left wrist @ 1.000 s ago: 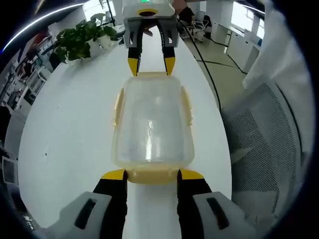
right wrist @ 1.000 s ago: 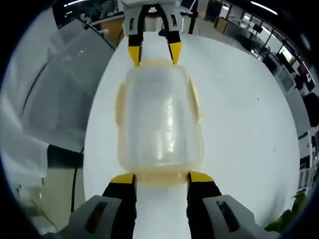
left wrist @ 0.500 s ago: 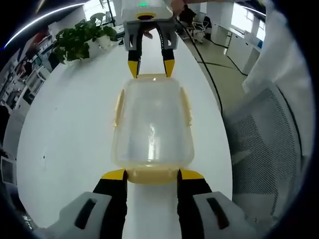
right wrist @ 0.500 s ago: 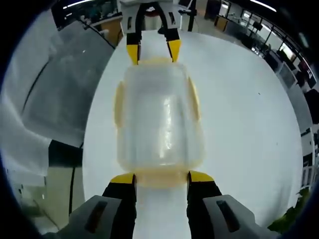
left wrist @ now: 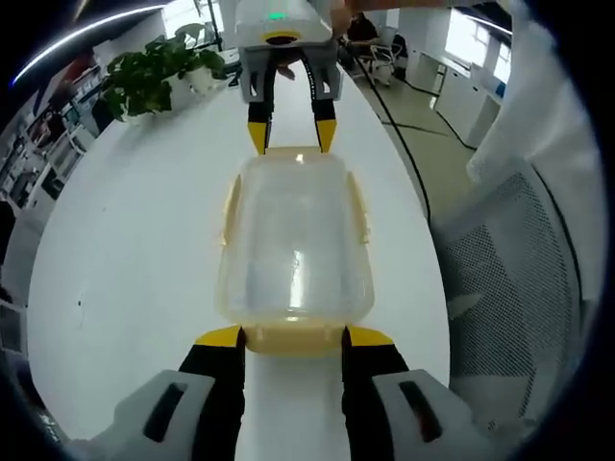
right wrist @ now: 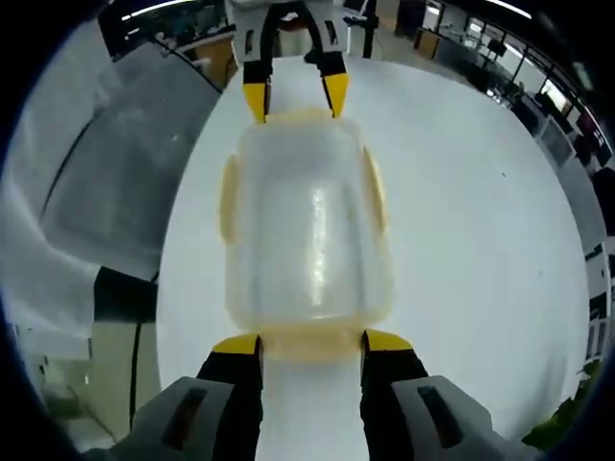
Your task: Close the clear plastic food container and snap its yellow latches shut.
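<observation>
The clear plastic food container (left wrist: 294, 240) sits lid-down-and-covered on the white bench (left wrist: 125, 250), lengthwise between the two claws. In the left gripper view, the left claw (left wrist: 293, 336) stands spread wide at the container's near end, its yellow tips flanking the near yellow latch (left wrist: 293, 338); the right claw (left wrist: 291, 139) faces it from the far end, equally spread, tips at the far latch (left wrist: 293, 154). Neither grips anything. Two more latches run along the long sides, one on the left (left wrist: 229, 206) and one on the right (left wrist: 359, 206); whether any is snapped I cannot tell.

The box looks light, thin-walled and slick, so it will likely skate on the smooth bench if pushed from one end alone. Opposed pressure on the end latches should steady it. Take hold at the latch tabs, not the flexible clear walls. A potted plant (left wrist: 154, 77) stands far left.
</observation>
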`<state>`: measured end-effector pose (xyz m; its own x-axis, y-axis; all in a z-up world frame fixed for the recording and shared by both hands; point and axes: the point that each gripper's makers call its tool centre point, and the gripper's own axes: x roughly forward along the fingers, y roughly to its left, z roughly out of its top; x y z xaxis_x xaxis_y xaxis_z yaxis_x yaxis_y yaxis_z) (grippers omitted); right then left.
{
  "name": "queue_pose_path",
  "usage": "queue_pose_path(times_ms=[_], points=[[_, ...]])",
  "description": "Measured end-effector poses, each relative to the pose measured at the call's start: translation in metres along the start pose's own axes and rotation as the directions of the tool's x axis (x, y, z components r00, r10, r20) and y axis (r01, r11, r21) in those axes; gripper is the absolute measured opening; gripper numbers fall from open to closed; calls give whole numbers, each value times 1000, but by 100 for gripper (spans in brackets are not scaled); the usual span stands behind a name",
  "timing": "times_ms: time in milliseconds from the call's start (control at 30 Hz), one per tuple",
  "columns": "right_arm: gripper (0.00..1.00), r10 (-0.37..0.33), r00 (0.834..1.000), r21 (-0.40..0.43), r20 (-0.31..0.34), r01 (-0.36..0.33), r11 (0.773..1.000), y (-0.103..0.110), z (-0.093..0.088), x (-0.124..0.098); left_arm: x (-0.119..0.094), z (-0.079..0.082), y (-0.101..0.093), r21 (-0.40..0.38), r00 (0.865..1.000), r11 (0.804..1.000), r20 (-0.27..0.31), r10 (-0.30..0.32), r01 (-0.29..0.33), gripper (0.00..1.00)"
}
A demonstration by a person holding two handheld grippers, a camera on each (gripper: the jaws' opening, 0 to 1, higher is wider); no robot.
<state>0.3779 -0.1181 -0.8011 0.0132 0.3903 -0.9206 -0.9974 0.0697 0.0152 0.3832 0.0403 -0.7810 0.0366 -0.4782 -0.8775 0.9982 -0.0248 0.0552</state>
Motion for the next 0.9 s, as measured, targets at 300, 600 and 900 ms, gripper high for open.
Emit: queue_pose_path(times_ms=[300,600,900], points=[[38,15,1000,7,12,-15,1000,-1,0,1,5,-3,2,-7,1000,1000,-4,-11,11,38],[38,25,1000,26,15,-25,999,2,3,1,10,-9,1,-5,1000,1000,-15,-24,24,38],[38,23,1000,23,12,-24,999,1,2,3,14,-12,2,-5,999,1000,-13,-31,31,38]])
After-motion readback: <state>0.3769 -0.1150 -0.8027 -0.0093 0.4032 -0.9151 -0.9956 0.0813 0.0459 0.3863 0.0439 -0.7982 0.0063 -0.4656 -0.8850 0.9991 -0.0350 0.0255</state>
